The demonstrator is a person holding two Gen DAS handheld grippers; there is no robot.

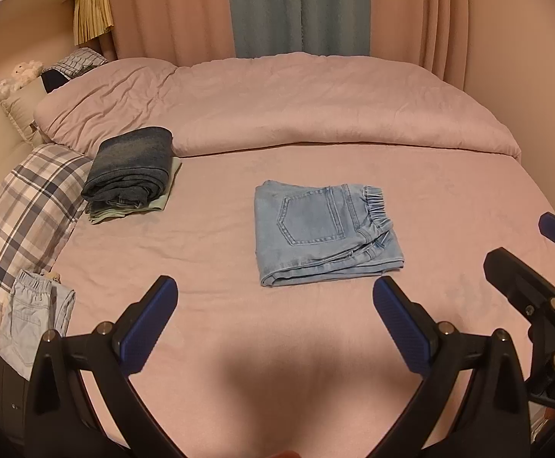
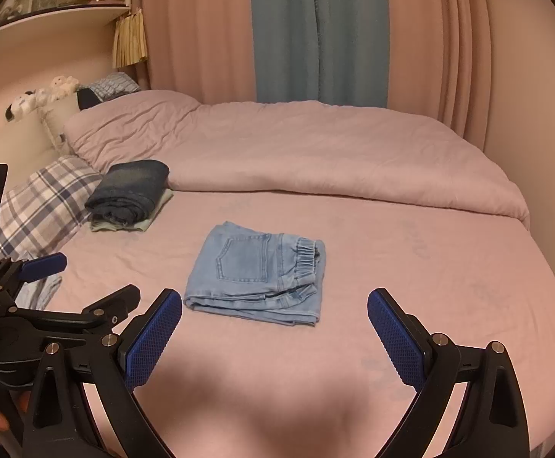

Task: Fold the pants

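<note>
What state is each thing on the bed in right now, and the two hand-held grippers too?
Light jeans: folded, flat on the sheet, not held.
Dark jeans: folded, on top of a pale green garment.
Pale pants: unfolded, draped at the bed's left edge.
Duvet: pushed back to the far side.
Left hand-held gripper: open, empty.
Right hand-held gripper: open, empty.

Your left tongs (image 1: 275, 297) hide part of the pale pants (image 1: 35, 318) at the bed's edge; your right tongs (image 1: 537, 252) are cut off by the frame edge.
</note>
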